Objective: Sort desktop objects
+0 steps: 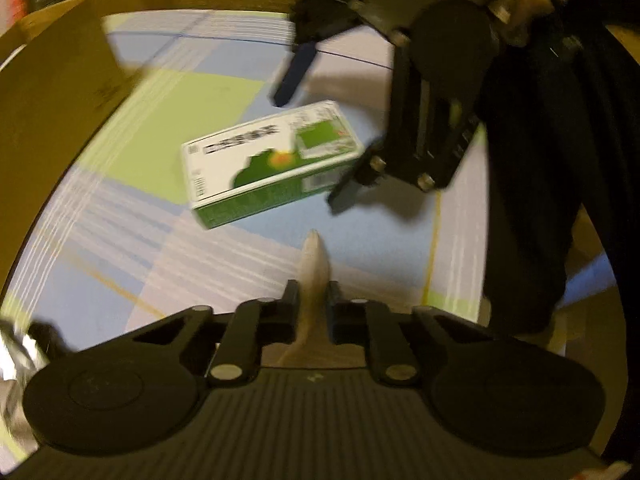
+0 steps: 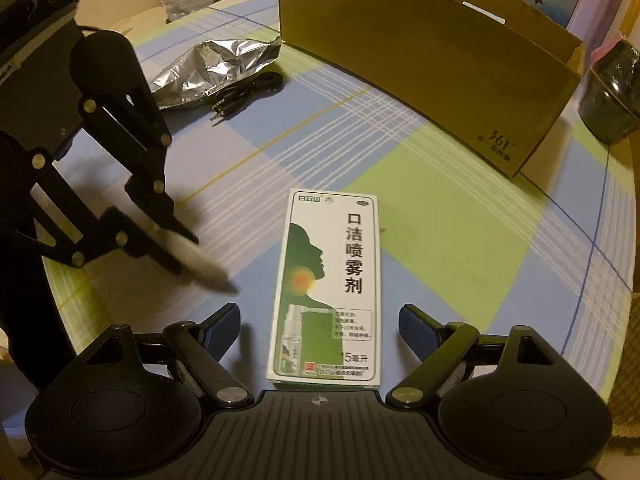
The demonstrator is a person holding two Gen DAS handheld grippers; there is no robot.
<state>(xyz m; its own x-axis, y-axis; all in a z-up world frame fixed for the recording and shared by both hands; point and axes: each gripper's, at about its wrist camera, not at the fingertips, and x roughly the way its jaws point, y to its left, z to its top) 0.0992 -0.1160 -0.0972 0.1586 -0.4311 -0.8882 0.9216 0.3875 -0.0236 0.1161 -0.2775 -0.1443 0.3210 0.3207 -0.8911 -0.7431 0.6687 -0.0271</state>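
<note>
A green-and-white spray box (image 2: 328, 280) lies flat on the checked tablecloth (image 2: 440, 216). My right gripper (image 2: 320, 320) is open, one finger on each side of the box's near end, with a gap on both sides. In the left wrist view the same box (image 1: 272, 156) lies between the right gripper's (image 1: 314, 144) spread fingers. My left gripper (image 1: 313, 292) is shut on a slim whitish stick-like object (image 1: 314, 264) that sticks out past its tips. The right wrist view shows the left gripper (image 2: 188, 256) left of the box, holding that blurred whitish object (image 2: 208, 270) low over the cloth.
An open cardboard box (image 2: 440, 68) stands at the back right, with a dark jar (image 2: 612, 96) beside it. A crumpled silver foil bag (image 2: 212, 68) and a black audio cable (image 2: 248, 92) lie at the back left. A person in dark clothing (image 1: 560, 160) stands at the table's edge.
</note>
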